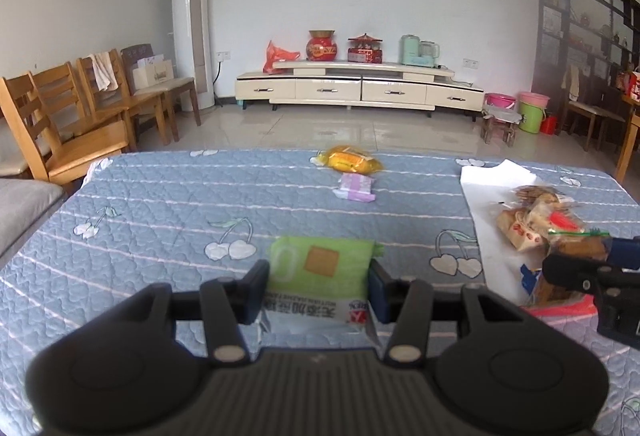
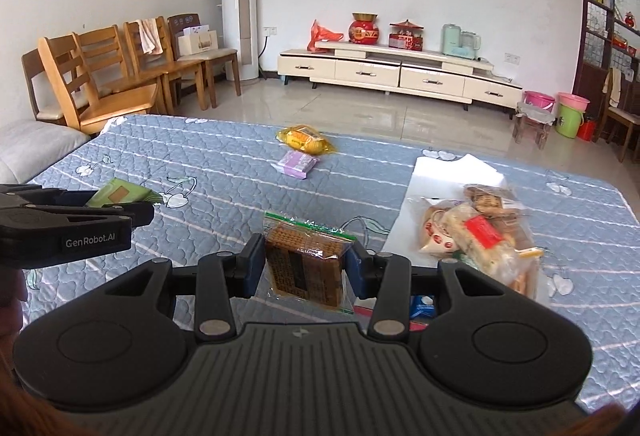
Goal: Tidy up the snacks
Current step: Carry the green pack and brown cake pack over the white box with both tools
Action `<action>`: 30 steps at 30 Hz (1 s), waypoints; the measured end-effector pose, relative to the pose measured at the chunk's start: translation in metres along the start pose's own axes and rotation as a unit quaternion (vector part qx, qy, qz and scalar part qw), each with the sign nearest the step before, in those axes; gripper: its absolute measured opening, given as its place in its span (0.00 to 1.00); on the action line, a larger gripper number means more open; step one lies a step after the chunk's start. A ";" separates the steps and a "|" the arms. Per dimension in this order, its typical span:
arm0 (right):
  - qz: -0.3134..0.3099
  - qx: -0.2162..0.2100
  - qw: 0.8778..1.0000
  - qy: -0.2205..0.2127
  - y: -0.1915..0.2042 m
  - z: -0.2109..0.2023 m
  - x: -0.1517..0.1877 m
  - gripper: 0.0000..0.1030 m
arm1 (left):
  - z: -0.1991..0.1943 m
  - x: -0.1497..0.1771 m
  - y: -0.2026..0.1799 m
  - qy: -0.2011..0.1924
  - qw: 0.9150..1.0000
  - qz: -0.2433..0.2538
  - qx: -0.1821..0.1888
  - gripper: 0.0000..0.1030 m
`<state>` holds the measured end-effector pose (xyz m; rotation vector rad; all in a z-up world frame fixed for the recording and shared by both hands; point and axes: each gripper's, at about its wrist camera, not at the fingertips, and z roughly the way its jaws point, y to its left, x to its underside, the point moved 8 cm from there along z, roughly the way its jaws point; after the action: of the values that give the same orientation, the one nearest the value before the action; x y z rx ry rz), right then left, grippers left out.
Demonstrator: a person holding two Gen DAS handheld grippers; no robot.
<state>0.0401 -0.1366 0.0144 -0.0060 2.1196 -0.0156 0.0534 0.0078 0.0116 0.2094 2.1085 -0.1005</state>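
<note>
Above quilt [image 1: 160, 204]: both tools angled down, left tool [image 1: 318, 276] gripping green packet [image 1: 320, 268].

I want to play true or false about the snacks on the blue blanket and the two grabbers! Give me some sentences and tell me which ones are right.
1. The left hand-held gripper holds a green snack packet. True.
2. The right hand-held gripper is empty. False: it is shut on a clear packet of brown biscuits.
3. A yellow packet and a purple packet lie near the far edge of the blue quilt. True.
4. The purple packet lies on the white sheet. False: it lies on the quilt, apart from the sheet.
5. A pile of snacks sits on the white sheet. True.
</note>
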 end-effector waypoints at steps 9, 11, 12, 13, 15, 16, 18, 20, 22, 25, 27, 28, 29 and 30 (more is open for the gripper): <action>0.009 0.022 1.000 -0.013 -0.016 -0.019 0.000 0.51 | -0.009 -0.004 -0.018 -0.012 1.000 0.010 0.012 0.49; 0.012 0.025 0.999 -0.017 -0.020 -0.022 -0.001 0.51 | -0.010 -0.004 -0.023 -0.013 1.000 0.014 0.015 0.49; 0.013 0.027 0.999 -0.019 -0.022 -0.023 -0.001 0.51 | -0.010 -0.004 -0.025 -0.013 1.000 0.015 0.016 0.49; 0.015 0.028 0.999 -0.021 -0.024 -0.023 -0.001 0.51 | -0.010 -0.005 -0.027 -0.014 1.000 0.016 0.018 0.49; 0.020 0.031 0.999 -0.022 -0.028 -0.024 0.000 0.51 | -0.011 -0.005 -0.031 -0.015 0.999 0.018 0.022 0.49; 0.022 0.033 0.999 -0.023 -0.030 -0.025 0.000 0.51 | -0.011 -0.006 -0.033 -0.015 0.999 0.020 0.023 0.49; 0.024 0.037 0.999 -0.025 -0.033 -0.027 0.001 0.51 | -0.010 -0.006 -0.038 -0.015 0.999 0.023 0.026 0.49; 0.027 0.041 0.998 -0.026 -0.036 -0.029 0.002 0.51 | -0.009 -0.006 -0.042 -0.014 0.999 0.025 0.030 0.49; 0.030 0.045 0.998 -0.028 -0.040 -0.032 0.001 0.51 | -0.009 -0.006 -0.047 -0.015 0.999 0.030 0.033 0.49; 0.034 0.051 0.998 -0.031 -0.046 -0.035 0.000 0.51 | -0.009 -0.008 -0.054 -0.015 0.999 0.033 0.040 0.49; 0.036 0.054 0.997 -0.033 -0.048 -0.037 0.000 0.51 | -0.008 -0.008 -0.060 -0.015 0.998 0.036 0.044 0.49; 0.037 0.056 0.997 -0.033 -0.049 -0.037 0.000 0.51 | -0.008 -0.009 -0.062 -0.016 0.998 0.037 0.046 0.49; 0.037 0.057 0.997 -0.033 -0.050 -0.037 0.000 0.51 | -0.007 -0.010 -0.064 -0.016 0.998 0.039 0.046 0.49; 0.038 0.058 0.997 -0.033 -0.051 -0.038 0.001 0.51 | -0.007 -0.010 -0.066 -0.017 0.998 0.041 0.047 0.49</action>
<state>0.0076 -0.1873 0.0341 0.1409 2.0483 -0.0930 0.0403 -0.0565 0.0232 0.3475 2.0612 -0.1550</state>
